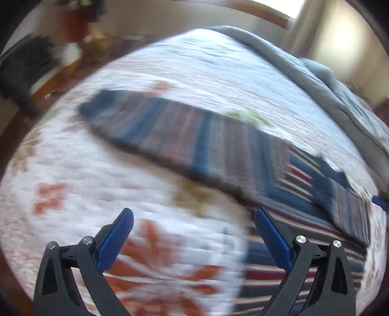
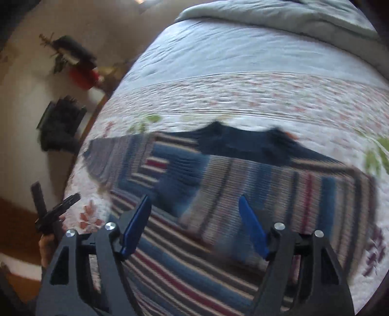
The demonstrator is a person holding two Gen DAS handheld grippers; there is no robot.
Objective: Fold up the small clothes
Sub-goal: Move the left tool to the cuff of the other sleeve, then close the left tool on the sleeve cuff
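A striped shirt [image 2: 243, 184] in blue, red and beige with a dark navy collar [image 2: 243, 143] lies spread on a floral quilt [image 2: 243, 97] on a bed. In the left wrist view the shirt [image 1: 194, 136] shows a long sleeve stretched to the left. My left gripper [image 1: 194, 218] is open and empty, above the quilt beside the shirt's lower left edge. My right gripper [image 2: 194, 209] is open and empty, above the shirt's body. The left gripper also shows in the right wrist view [image 2: 56, 214] at the bed's left edge. Both views are motion-blurred.
A grey blanket [image 2: 279, 14] is bunched at the far end of the bed. The bed's left edge drops to a wooden floor [image 1: 53, 80]. Dark objects [image 2: 60, 124] and a red item [image 2: 82, 75] stand by the wall.
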